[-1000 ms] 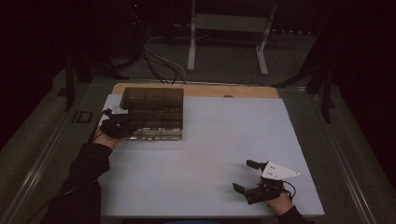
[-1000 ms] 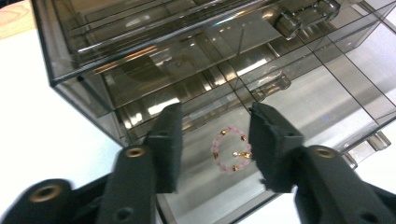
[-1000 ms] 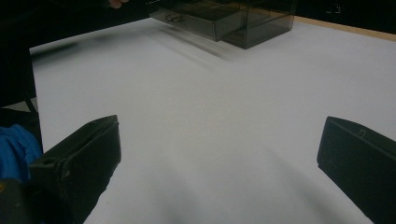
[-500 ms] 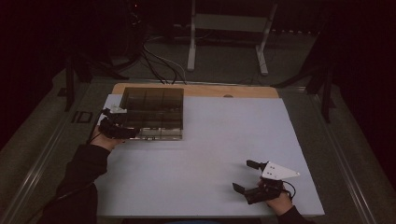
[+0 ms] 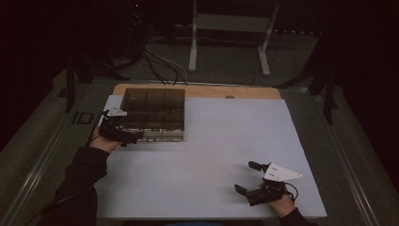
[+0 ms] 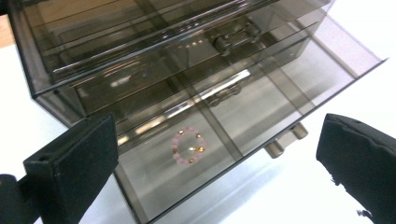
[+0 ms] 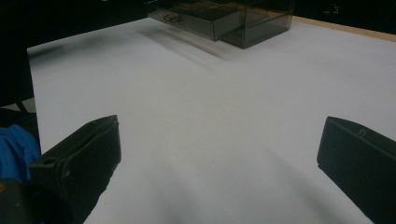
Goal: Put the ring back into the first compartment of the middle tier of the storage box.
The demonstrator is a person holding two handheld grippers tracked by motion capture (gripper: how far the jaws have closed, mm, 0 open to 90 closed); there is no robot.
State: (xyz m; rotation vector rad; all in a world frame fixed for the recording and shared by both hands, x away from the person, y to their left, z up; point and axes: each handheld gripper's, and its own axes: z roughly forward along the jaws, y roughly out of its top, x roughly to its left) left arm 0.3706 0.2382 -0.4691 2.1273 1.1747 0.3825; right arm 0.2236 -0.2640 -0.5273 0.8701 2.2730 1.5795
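Observation:
A smoky see-through drawer box (image 5: 153, 110) stands at the back left of the white table. Its bottom drawer (image 6: 261, 98) is pulled out, and a pink bead bracelet (image 6: 188, 147) lies in one of its compartments. My left gripper (image 5: 126, 128) is at the box's front left corner. Its jaws have just been opening and now stand wide and open (image 6: 217, 140), above the drawer with nothing pressed between them. My right gripper (image 5: 248, 178) rests open near the table's front right (image 7: 219, 140), with only bare table between its jaws. The box (image 7: 224, 18) lies far ahead of it.
The white table top (image 5: 226, 141) ends in a wooden strip (image 5: 235, 92) at the back. Cables (image 5: 160, 66) and a metal stand (image 5: 230, 42) are on the floor beyond. A closed upper drawer (image 6: 140, 32) with a handle sits above the open one.
The left gripper's jaws look wider apart at the box's front left corner. The right hand has kept still.

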